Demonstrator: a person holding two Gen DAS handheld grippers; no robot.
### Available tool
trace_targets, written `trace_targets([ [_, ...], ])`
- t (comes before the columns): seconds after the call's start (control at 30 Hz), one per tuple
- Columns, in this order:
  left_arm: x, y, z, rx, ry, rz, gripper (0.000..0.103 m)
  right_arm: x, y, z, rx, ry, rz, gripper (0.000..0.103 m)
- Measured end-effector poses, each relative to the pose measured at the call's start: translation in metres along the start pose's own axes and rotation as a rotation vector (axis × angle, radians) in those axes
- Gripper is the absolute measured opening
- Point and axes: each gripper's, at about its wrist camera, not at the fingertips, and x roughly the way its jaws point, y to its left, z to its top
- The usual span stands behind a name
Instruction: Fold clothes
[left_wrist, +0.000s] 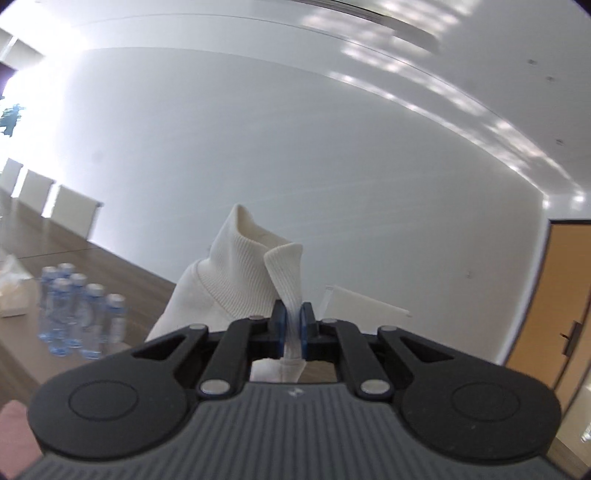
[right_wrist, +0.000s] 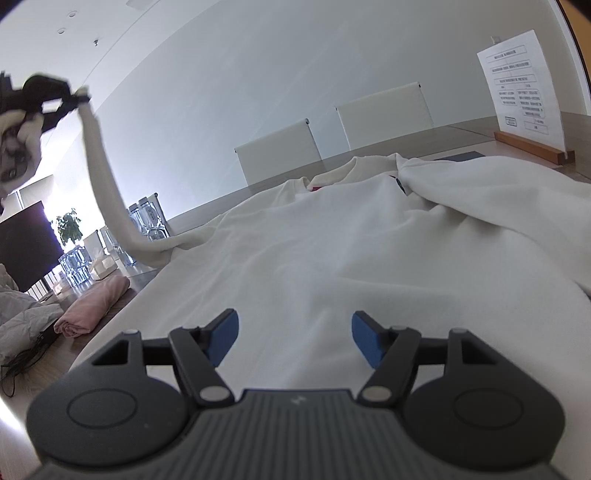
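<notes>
White sweater (right_wrist: 332, 229): body spread rumpled on table (right_wrist: 461, 131), one sleeve (right_wrist: 107, 184) lifted high by its ribbed cuff (left_wrist: 284, 273). Left gripper (left_wrist: 291, 325): clamped on cuff; right gripper (right_wrist: 291, 336): jaws spread, holding nothing, low over body. Step, probably: sleeve fold; next, carrying cuff inward across body, though lie of far sleeve unclear.

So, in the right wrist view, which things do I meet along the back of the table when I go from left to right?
Left gripper holding up the white sleeve → water bottles → first white chair → second white chair → paper sign in its wooden stand.
</notes>
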Motion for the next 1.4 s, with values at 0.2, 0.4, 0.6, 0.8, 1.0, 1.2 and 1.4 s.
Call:
trace_targets([
  [0.2, 0.008, -0.088, -0.046, 0.094, 0.2, -0.416, 0.05, -0.001, -0.004, 0.0, 0.02, -0.004, -0.001, 0.074],
  [0.4, -0.029, -0.013, -0.094, 0.097, 0.281, -0.254, 0.064, -0.021, -0.004, -0.001, -0.001, -0.043, -0.012, 0.074],
  [0.6, -0.087, 0.113, -0.18, 0.1, 0.45, 0.069, 0.067, -0.067, -0.022, -0.003, -0.034, -0.08, -0.123, 0.075],
  [0.8, -0.117, 0.152, -0.222, -0.01, 0.547, 0.069, 0.067, -0.098, -0.042, -0.021, -0.057, -0.022, -0.305, 0.074],
  [1.0, -0.122, 0.142, -0.246, 0.0, 0.574, 0.035, 0.063, -0.112, -0.031, -0.037, -0.106, -0.009, -0.431, 0.074],
  [1.2, -0.124, 0.146, -0.26, -0.093, 0.572, 0.094, 0.022, -0.11, -0.023, -0.046, -0.1, 0.041, -0.518, 0.074],
  [1.4, -0.127, 0.149, -0.267, -0.156, 0.561, 0.109, 0.009, -0.098, -0.015, -0.048, -0.116, 0.091, -0.547, 0.074],
])
